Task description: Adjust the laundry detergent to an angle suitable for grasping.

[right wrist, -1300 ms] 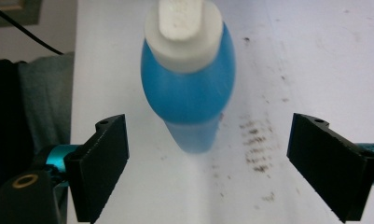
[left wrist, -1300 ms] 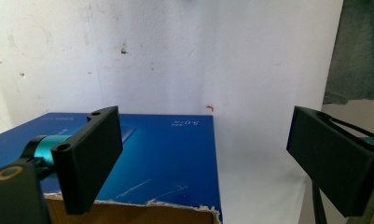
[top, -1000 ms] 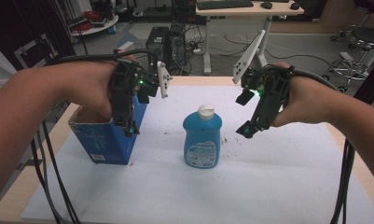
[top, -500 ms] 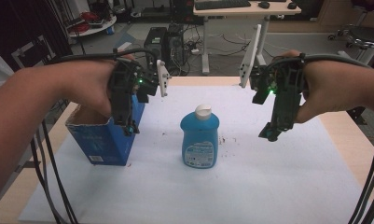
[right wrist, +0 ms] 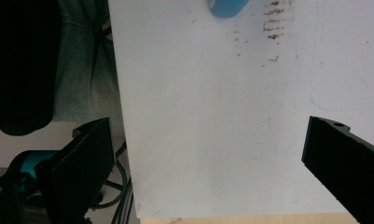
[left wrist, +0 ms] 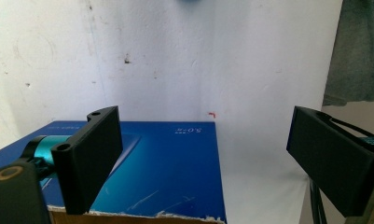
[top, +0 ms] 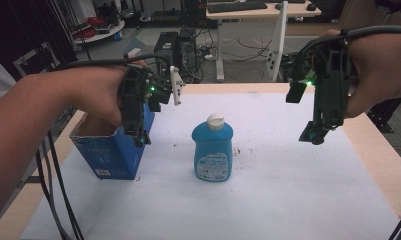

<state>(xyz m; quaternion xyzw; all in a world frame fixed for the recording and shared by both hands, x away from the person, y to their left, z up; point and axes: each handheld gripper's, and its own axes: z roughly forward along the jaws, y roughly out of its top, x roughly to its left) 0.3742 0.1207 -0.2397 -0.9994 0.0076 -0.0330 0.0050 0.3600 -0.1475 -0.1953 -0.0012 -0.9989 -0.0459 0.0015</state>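
Blue bottle (top: 212, 148) with white cap stands upright mid-table on the white sheet (top: 288, 200), clear of everything. Judgement: smooth plastic, likely slippery; liquid would make it bottom-heavy; walls may give under squeeze. Best hold looks like the flat body below the shoulder, not the cap. Blue carton (top: 110, 147) sits to its left. Left gripper (left wrist: 208, 158) hovers over the carton, jaws spread, empty. Right gripper (right wrist: 208, 163) is raised well right, jaws wide apart, empty.

Each hand holds a black gripper with a small green light. The left gripper (top: 138, 135) has flat black jaws, a teal part and a white plate. Black cables trail from the right gripper (top: 315, 134).
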